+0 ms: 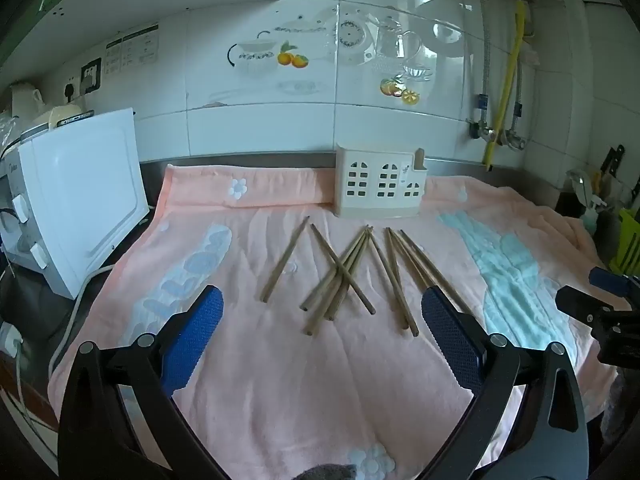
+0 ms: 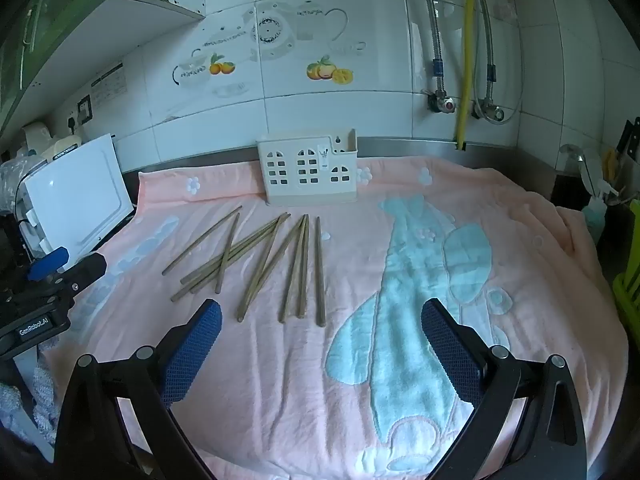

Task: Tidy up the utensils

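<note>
A: Chopsticks (image 1: 340, 276) loose on the pink towel (image 1: 280, 380), a scattered bunch, several crossing each other, one lying apart on the left side. All flat, tips pointing roughly toward the wall.

B: Holder?

A: White holder (image 1: 378, 184) with window-shaped cutouts, upright at the back edge of the towel, just behind the chopsticks, not touching them. Same in right wrist view: holder (image 2: 308, 172), chopsticks (image 2: 256, 264) in front of it.

B: Left gripper jaws?

A: Left gripper (image 1: 322, 320) jaws wide apart, nothing between the blue pads (image 1: 192, 344). Hovering over the near ends of the chopsticks; whether the right pad touches one, cannot tell.

B: Right?

A: Right gripper (image 2: 322, 324) also spread wide, holding nothing, above the towel's blue animal patch, chopsticks off to its left.

B: Anything else?

A: White appliance (image 1: 80, 200) left of the towel, tiled wall (image 1: 260, 128) behind.
</note>
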A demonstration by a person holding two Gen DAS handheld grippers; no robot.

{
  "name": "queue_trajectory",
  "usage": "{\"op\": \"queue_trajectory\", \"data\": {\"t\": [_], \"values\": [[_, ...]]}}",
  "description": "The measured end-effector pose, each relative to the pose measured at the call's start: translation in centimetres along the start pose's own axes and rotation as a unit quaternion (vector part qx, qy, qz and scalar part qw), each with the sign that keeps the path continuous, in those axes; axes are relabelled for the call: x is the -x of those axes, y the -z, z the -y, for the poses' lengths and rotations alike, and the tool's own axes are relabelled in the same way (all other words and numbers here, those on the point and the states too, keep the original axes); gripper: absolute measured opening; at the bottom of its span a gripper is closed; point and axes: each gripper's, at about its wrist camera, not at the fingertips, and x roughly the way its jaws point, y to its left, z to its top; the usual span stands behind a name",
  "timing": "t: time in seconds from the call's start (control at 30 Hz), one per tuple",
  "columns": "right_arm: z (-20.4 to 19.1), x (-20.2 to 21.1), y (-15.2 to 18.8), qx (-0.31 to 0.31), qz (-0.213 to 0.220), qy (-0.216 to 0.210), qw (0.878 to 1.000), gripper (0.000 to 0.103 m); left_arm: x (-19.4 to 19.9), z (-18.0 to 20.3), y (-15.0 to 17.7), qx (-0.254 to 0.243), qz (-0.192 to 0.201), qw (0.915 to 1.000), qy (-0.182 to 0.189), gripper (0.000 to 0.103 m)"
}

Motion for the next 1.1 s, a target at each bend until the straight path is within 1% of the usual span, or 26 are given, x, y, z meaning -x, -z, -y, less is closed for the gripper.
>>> {"op": "queue_trajectory", "data": {"t": [0.13, 0.43, 0.47, 1.1], "values": [[-0.02, -0.02, -0.07, -0.001, 0.000, 0.000, 1.000, 0.097, 0.00, -0.05, -0.02, 0.004, -0.002, 1.0000, 0.003, 0.098], [0.34, 0.26, -0.12, -0.003, 0.006, 0.000, 1.000, 0.097, 0.21, 0.28, 0.21, -0.002, -0.001, 1.0000, 0.001, 0.098], [-0.13, 0.37, -0.19, -0.002, 0.004, 0.000, 1.000, 0.097, 0.17, 0.36, 0.03, -0.004, -0.002, 1.0000, 0.000, 0.098], [-0.16, 0.40, -0.05, 0.000, 0.005, -0.004, 1.000, 0.097, 0.34, 0.05, 0.03, -0.003, -0.002, 1.0000, -0.002, 0.098]]}}
